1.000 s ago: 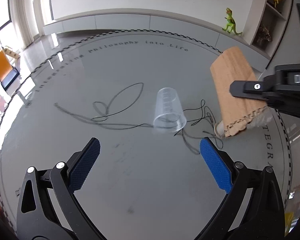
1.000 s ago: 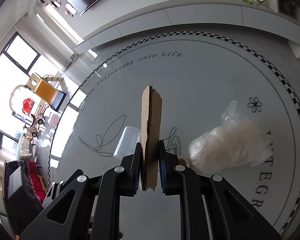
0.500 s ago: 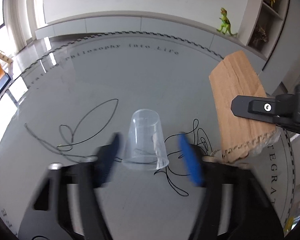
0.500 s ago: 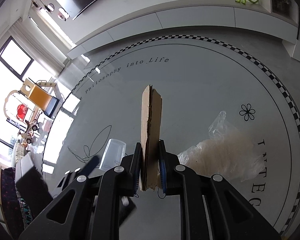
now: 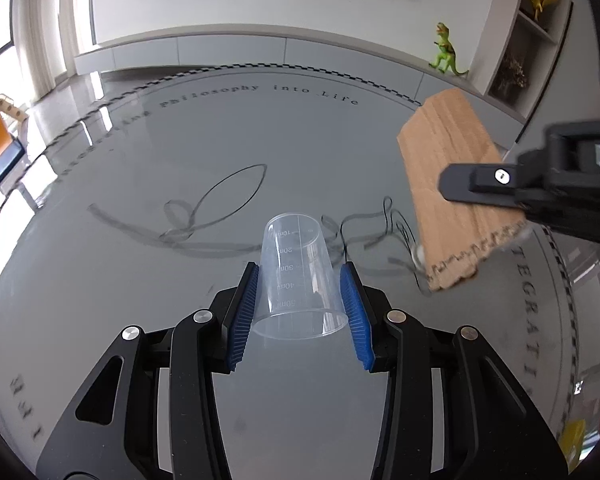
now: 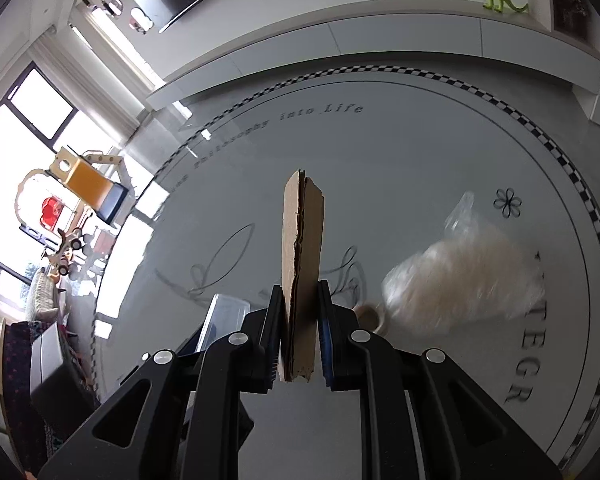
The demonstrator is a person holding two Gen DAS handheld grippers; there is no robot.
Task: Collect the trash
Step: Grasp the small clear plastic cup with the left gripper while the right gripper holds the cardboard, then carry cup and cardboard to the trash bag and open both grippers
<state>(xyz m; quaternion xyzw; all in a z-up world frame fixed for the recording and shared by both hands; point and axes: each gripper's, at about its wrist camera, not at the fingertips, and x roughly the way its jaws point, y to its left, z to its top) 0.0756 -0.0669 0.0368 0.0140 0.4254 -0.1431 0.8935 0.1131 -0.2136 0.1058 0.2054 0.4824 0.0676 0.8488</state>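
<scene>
A clear plastic measuring cup (image 5: 298,276) stands upside down on the grey round table (image 5: 180,152). My left gripper (image 5: 300,300) is closed around it, both blue pads against its sides. My right gripper (image 6: 300,320) is shut on a torn piece of brown cardboard (image 6: 302,272) held upright above the table; the cardboard also shows in the left wrist view (image 5: 448,188), right of the cup. The cup also shows in the right wrist view (image 6: 224,316), low left. A crumpled clear plastic bag (image 6: 468,276) lies on the table to the right of the cardboard.
The table carries a checkered border (image 6: 540,128), printed lettering and a black line drawing (image 5: 220,208). A green toy dinosaur (image 5: 446,52) stands on a ledge behind. Shelves (image 5: 532,32) are at the far right. A small orange chair (image 6: 88,184) is beyond the table's left.
My left gripper moved forward to the cup and closed its fingers onto its sides. My right gripper kept its hold on the cardboard and shifted only slightly.
</scene>
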